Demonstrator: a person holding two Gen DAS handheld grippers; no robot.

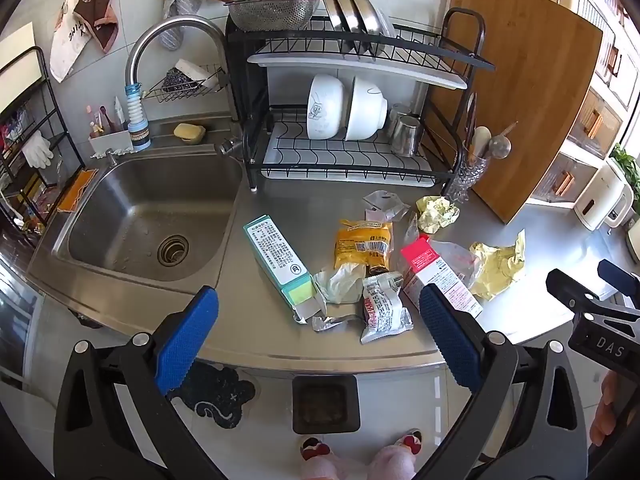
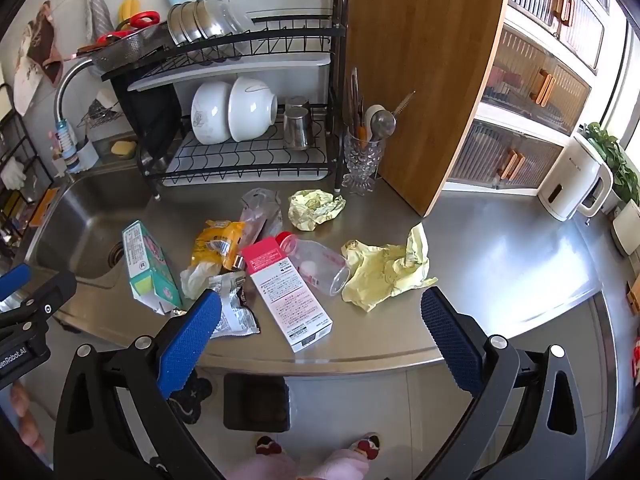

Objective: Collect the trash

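Grippers: my left gripper (image 1: 319,322) and my right gripper (image 2: 321,322) both hang spread wide above the front edge of the steel counter (image 2: 500,248), tilted down, nothing between the blue pads.
Left gripper: released; in its own view the green-and-white carton (image 1: 278,264) and a silver printed wrapper (image 1: 383,304) lie beyond the fingertips, untouched.
Right gripper: released; the pink-and-white box (image 2: 290,292) lies between its fingers in the view, further off on the counter, no contact.
Trash: heaped mid-counter, right of the sink (image 1: 140,220) and in front of the dish rack (image 1: 352,120); a yellow snack bag (image 1: 362,242), a clear bottle with a red cap (image 2: 316,262), a flat yellow paper (image 2: 384,272) and a crumpled yellow wad (image 2: 316,206) are among it.
Bin: a dark square bin (image 1: 325,402) stands on the floor just below the counter's edge, near my slippered feet.
Hard to make out: a clear plastic bag (image 2: 262,210) behind the snack bag, contents unreadable; a small dark item wedged under the snack bag, mostly covered.
Cut off: each gripper shows only partly at the rim of the other's view.
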